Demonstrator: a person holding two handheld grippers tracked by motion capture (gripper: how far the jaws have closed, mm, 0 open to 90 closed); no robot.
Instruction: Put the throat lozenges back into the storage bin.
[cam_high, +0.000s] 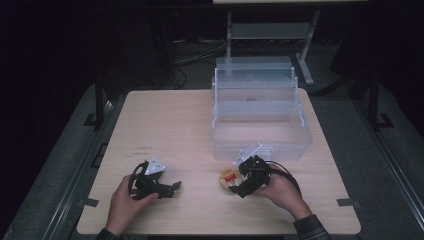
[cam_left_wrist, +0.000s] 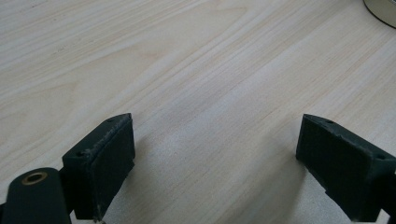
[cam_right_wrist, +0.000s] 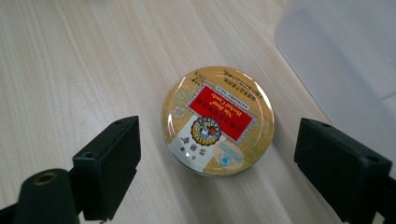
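Note:
A round gold tin (cam_right_wrist: 217, 121) with a red label lies flat on the wooden table (cam_high: 170, 130), near the front edge and just before the clear box; the high view shows the tin (cam_high: 228, 178) partly under my right gripper. My right gripper (cam_right_wrist: 215, 154) (cam_high: 243, 181) is open, its jaws wide apart on either side of the tin, not touching it. My left gripper (cam_left_wrist: 215, 154) (cam_high: 170, 188) rests low over bare wood at the front left, open with nothing between its jaws. The tin's edge (cam_left_wrist: 383, 10) peeks in at the top right of the left gripper view.
A large clear plastic box (cam_high: 260, 107) with tiered fold-out trays stands open at the back right of the table; its wall (cam_right_wrist: 345, 60) lies close to the right of the tin. A metal stand (cam_high: 270, 30) is on the floor behind the table.

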